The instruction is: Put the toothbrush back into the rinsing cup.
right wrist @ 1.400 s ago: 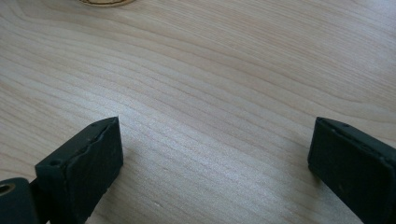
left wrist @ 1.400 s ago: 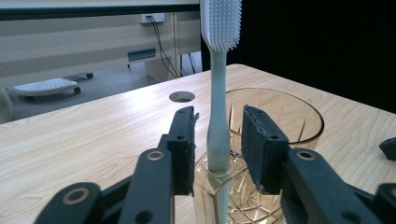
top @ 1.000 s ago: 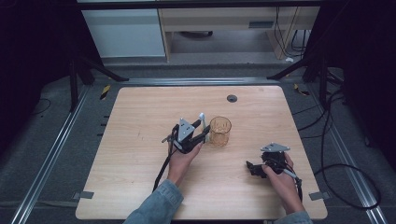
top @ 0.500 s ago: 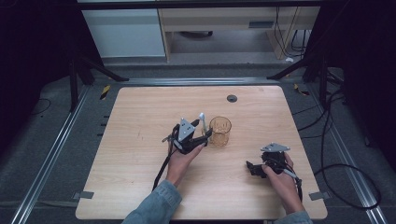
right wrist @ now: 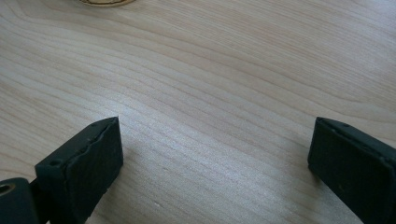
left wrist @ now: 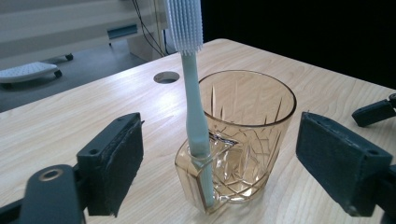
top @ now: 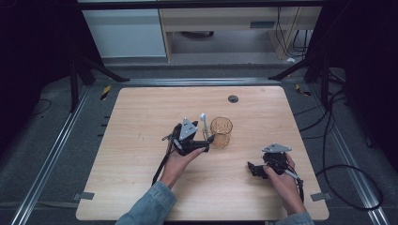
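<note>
An amber cut-glass cup (top: pixel 221 132) (left wrist: pixel 247 140) stands near the middle of the wooden table (top: pixel 141 112). A pale toothbrush (top: pixel 204 123) (left wrist: pixel 191 93) stands upright in a slot on the cup's side, bristles up. My left gripper (top: pixel 202 132) (left wrist: pixel 229 158) is open, its jaws spread wide on either side of the cup and brush without touching them. My right gripper (top: pixel 253 168) (right wrist: pixel 212 163) is open low over bare wood at the front right, with nothing between its pads. The cup's base (right wrist: pixel 102 2) shows at the top edge of the right gripper view.
A round cable hole (top: pixel 233 99) (left wrist: pixel 166 77) lies in the table behind the cup. Metal rails and dark stands flank the table. Cupboards and cables stand beyond the far edge. A tip of the other gripper (left wrist: pixel 373 112) shows at the right of the left gripper view.
</note>
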`<control>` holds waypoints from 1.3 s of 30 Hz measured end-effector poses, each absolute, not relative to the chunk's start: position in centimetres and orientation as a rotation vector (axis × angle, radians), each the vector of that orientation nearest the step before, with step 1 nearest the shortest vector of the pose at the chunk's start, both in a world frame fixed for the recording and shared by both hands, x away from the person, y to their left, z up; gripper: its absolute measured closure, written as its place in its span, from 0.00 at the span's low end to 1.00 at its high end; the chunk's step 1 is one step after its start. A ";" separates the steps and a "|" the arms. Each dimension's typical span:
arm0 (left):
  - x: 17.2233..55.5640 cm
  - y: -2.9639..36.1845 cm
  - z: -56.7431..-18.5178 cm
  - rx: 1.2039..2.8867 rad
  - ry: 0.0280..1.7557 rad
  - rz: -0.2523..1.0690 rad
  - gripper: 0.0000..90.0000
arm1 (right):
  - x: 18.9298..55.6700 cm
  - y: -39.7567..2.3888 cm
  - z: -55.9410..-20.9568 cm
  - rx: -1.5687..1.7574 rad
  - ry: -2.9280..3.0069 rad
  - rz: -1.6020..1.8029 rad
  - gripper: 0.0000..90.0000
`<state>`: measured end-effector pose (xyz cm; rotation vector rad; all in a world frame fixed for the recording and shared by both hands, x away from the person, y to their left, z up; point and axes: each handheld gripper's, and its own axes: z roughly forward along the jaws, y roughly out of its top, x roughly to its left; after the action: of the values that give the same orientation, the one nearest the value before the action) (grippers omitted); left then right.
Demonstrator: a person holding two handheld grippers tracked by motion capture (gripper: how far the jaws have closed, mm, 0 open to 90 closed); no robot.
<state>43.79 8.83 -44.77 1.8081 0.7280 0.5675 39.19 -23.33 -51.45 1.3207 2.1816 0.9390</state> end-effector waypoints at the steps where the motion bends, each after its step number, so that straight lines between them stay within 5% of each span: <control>1: 43.8 8.9 -44.7 1.814 0.729 0.563 0.15 | 39.2 -23.3 -51.5 1.321 2.182 0.939 0.04; 39: 43.3 13.0 -43.8 2.026 1.014 0.449 0.08 | 39.2 -23.3 -51.5 1.333 2.178 0.941 0.03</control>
<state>43.35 12.98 -43.82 2.0258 1.0141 0.4485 39.21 -23.31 -51.47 1.3327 2.1781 0.9413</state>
